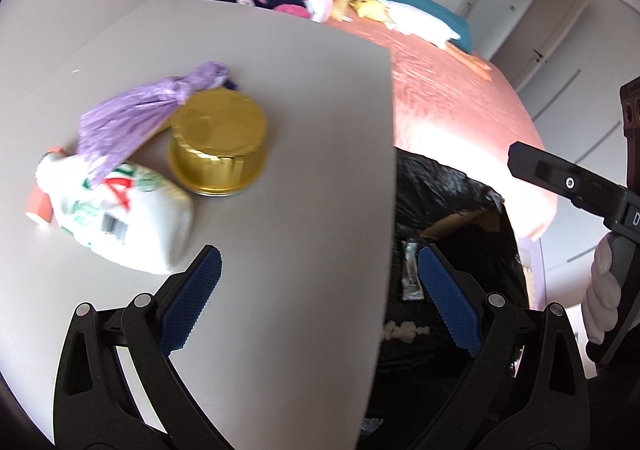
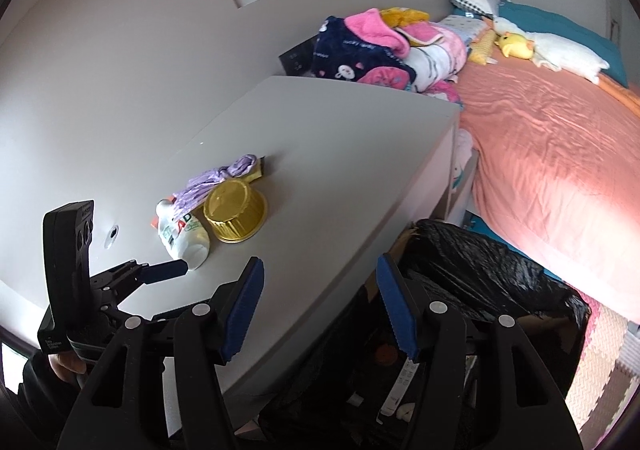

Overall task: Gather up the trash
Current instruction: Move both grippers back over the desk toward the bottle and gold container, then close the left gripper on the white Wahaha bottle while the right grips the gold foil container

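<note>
On the grey table (image 1: 300,110) lie a white plastic bottle (image 1: 124,218) on its side, an upturned gold foil cup (image 1: 218,142) and a knotted purple bag (image 1: 136,118). My left gripper (image 1: 320,262) hovers open over the table's edge, just right of the bottle, with nothing between its blue pads. The right wrist view shows the same bottle (image 2: 184,234), cup (image 2: 236,216) and purple bag (image 2: 216,178) farther off. My right gripper (image 2: 320,270) is open and empty above the table edge and a black trash bag (image 2: 488,270).
The black bag (image 1: 448,202) lines a cardboard box beside the table and holds some wrappers. A bed with a pink cover (image 2: 552,138), piled blankets (image 2: 380,50) and plush toys lies beyond. A small orange item (image 1: 38,206) sits behind the bottle. A foam mat (image 2: 600,362) covers the floor.
</note>
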Demonstrator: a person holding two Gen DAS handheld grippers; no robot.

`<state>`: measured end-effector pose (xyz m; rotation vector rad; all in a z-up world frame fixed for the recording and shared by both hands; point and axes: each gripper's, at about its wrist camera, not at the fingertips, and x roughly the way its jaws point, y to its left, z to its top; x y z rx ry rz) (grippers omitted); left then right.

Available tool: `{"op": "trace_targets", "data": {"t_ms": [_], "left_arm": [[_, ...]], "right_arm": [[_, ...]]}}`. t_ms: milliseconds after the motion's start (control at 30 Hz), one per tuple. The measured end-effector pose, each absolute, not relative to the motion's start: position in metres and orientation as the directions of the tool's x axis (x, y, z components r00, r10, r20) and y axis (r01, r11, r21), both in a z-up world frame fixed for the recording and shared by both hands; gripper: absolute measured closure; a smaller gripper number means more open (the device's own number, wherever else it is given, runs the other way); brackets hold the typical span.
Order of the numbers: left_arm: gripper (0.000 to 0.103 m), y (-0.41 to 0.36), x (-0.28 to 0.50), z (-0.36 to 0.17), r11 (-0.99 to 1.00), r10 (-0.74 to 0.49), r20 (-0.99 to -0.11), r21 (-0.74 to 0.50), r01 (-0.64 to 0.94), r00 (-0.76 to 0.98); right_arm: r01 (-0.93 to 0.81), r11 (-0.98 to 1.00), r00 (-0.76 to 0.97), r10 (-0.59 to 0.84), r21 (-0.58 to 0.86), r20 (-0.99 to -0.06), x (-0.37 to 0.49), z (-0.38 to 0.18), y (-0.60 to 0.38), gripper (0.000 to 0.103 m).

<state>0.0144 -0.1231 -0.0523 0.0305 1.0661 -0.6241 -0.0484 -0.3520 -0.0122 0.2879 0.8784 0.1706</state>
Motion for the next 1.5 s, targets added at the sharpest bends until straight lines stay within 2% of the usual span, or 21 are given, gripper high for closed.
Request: {"op": "trace_targets", "data": {"t_ms": [167,333,400,1100,1300,1500], "left_arm": [[0.007,-0.102,0.022,-0.050,0.865,-0.439,-0.818,-0.273,0.421,0.371],[0.007,-0.079,0.035,-0.049,0.899,-0.415,-0.817,-0.300,0.319,0.401],[0.007,-0.073,0.040,-0.049,0.905,-0.408,-0.818,-0.304,0.298,0.406],[0.007,-0.018,0.083,-0.079,0.929,-0.326,-0.870,-0.367,-0.046,0.371],[0.007,-0.015,0.089,-0.083,0.931,-0.300,-0.883,-0.354,-0.092,0.361],[0.007,-0.025,0.099,-0.084,0.955,-0.227,-0.905,-0.280,-0.101,0.360]], "right_arm": [[-0.068,0.945,0.616,0.292,0.320,-0.732,-0.037,-0.013,-0.339,0.038],[-0.086,0.954,0.628,0.276,0.288,-0.727,-0.028,-0.012,-0.328,0.026],[-0.092,0.960,0.640,0.260,0.264,-0.723,-0.025,-0.011,-0.324,0.024],[-0.208,0.955,0.592,0.296,0.213,-0.749,0.020,-0.031,-0.286,0.020],[-0.261,0.942,0.569,0.327,0.212,-0.755,0.035,-0.040,-0.272,0.020],[-0.316,0.931,0.551,0.338,0.184,-0.763,0.050,-0.054,-0.254,0.017]]}}
